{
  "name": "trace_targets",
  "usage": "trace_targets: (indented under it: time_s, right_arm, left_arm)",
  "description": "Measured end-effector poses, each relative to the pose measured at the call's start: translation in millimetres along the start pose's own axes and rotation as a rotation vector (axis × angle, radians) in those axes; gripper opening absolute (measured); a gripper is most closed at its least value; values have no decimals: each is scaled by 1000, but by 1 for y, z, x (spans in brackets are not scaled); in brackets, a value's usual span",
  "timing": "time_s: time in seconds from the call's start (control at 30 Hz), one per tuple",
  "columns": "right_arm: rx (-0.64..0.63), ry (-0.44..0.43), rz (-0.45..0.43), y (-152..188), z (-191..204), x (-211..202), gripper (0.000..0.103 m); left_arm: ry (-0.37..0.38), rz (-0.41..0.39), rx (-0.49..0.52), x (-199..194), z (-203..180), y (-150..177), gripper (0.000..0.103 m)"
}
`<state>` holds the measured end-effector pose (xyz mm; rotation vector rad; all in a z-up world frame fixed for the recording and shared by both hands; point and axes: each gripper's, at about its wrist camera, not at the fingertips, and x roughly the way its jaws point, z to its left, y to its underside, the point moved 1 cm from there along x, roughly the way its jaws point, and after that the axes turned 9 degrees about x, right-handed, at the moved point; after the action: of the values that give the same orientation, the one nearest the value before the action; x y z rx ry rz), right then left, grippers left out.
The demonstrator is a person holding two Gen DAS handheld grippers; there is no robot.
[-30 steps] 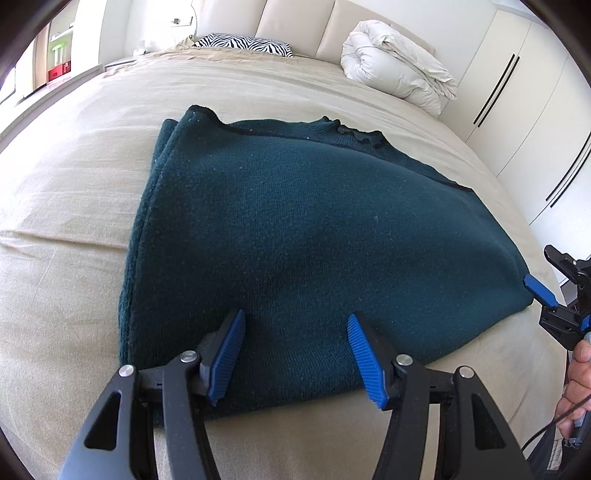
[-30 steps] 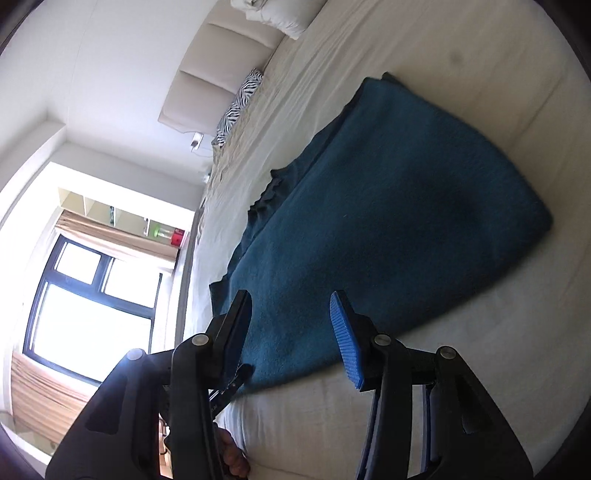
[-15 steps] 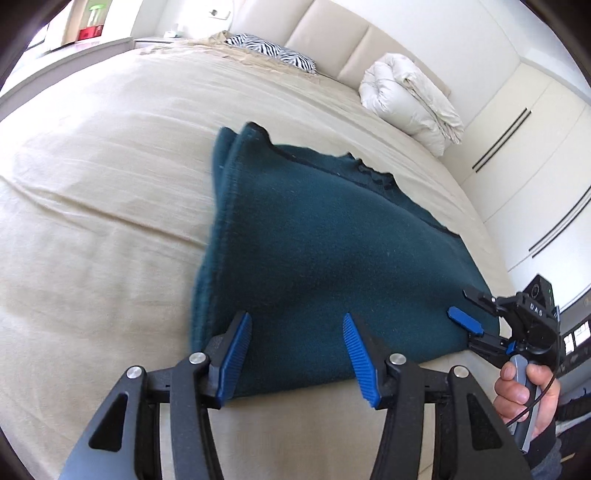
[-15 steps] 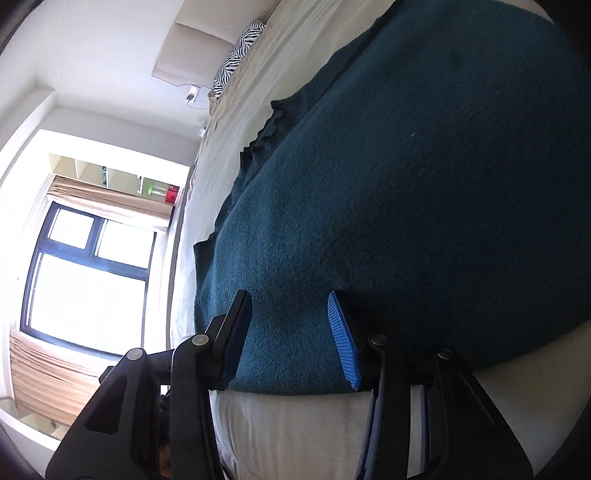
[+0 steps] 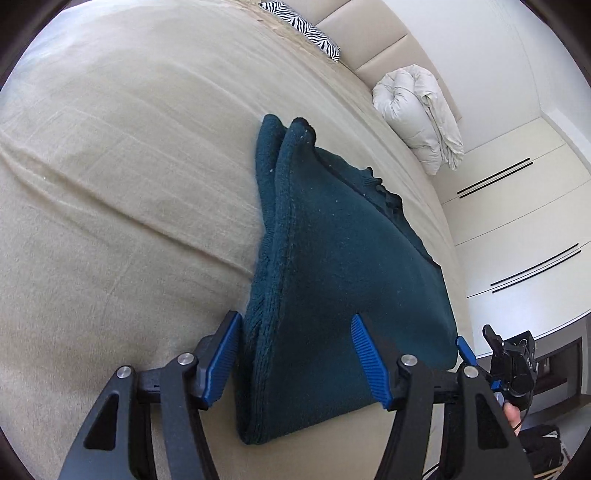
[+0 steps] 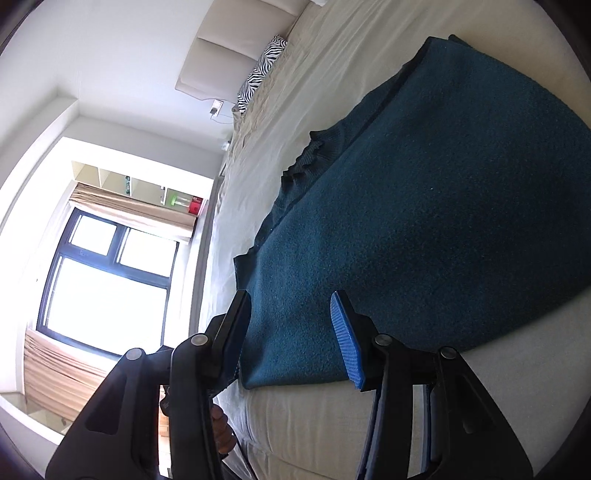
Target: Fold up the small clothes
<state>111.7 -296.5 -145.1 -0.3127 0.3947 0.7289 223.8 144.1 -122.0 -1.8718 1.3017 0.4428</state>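
Note:
A dark teal knit sweater (image 5: 332,266) lies folded flat on the beige bed (image 5: 110,184). My left gripper (image 5: 295,354) straddles its near left corner, where the stacked folded edges show. Its jaws are opening and the blue pads (image 5: 369,362) do not press on the cloth. In the right wrist view the same sweater (image 6: 424,206) fills the frame. My right gripper (image 6: 293,332), rolled onto its side, has the near right corner between its jaws, which are opening slightly without pinching. The right gripper (image 5: 469,350) also shows at that corner in the left wrist view.
A zebra-striped pillow (image 5: 306,26) and a rolled white duvet (image 5: 421,118) lie at the headboard end. White wardrobe doors (image 5: 517,221) run along the bed's right side. A bright window (image 6: 107,280) is on the far side. A hand (image 5: 511,413) holds the right gripper.
My left gripper has slid left along the sweater's near edge to its left corner and rolled. The right gripper moved in over the right corner. The sweater itself has not shifted.

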Motion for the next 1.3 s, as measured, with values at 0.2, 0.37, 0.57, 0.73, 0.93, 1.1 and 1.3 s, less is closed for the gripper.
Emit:
trace_targets:
  time_s: [0.2,0.37,0.57,0.73,0.93,1.1,1.3]
  right_arm:
    - [-28,-27,61,5,22,22,45]
    - [-61,-26,108,6,42,43,45]
    - [-72,-56,160,6,60,74,45]
    - [-91,-67,247,9,82,111,45]
    - [-89,-37,354,13,97,174,45]
    - [-68,28,413,13,94,222,45]
    - [-50,93,435,10,73,247,38]
  left_arm:
    - [79,27,-113,-2,17,-13,60]
    - [79,21,-117,-4,26,-14,60]
    - [134,72,-87,17,17,-19,59]
    - [226,104,-140,28,19,-23,53]
    - [237,105,-226,31,41,-17,18]
    - [231,81,-233,28,37,-16,16]
    - [241,69,-242,23,39,-16,15]
